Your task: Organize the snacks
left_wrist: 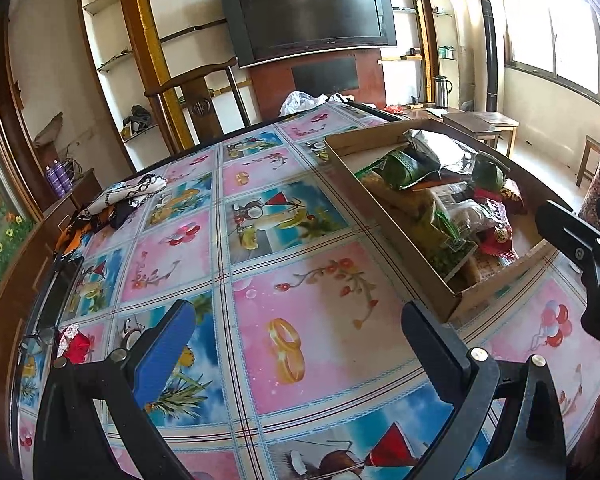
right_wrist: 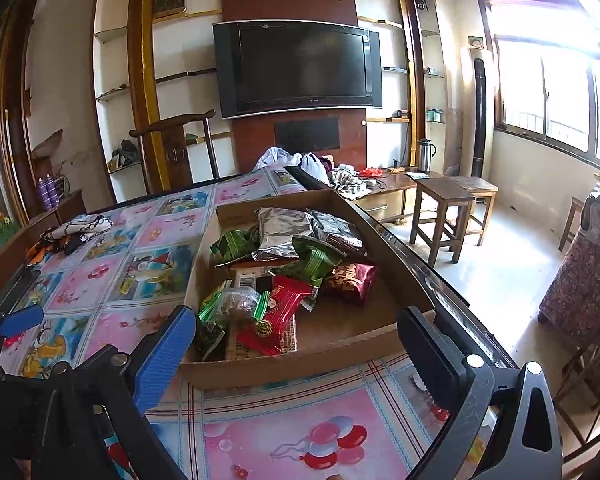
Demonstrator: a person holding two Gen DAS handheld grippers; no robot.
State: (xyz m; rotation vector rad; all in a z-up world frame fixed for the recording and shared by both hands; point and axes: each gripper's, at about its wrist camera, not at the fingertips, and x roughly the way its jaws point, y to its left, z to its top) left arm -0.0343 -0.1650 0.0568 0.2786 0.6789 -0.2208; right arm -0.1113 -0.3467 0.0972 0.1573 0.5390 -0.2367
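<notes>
In the left wrist view, the left gripper [left_wrist: 296,340] hung with fingers spread wide and empty over the patterned tablecloth [left_wrist: 260,264], the cardboard box [left_wrist: 400,236] of snacks lying to its right, long axis running away toward the television [left_wrist: 308,12]. In the right wrist view, the right gripper [right_wrist: 300,344] was likewise parted and empty, just before the box's [right_wrist: 284,368] near wall, a red packet [right_wrist: 276,320] inside pointing lengthwise toward the gripper.

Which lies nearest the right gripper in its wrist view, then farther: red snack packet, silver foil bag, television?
From the right gripper:
1. Red snack packet, at the cardboard box's near end.
2. Silver foil bag, at the box's far end.
3. Television, on the back wall.
</notes>
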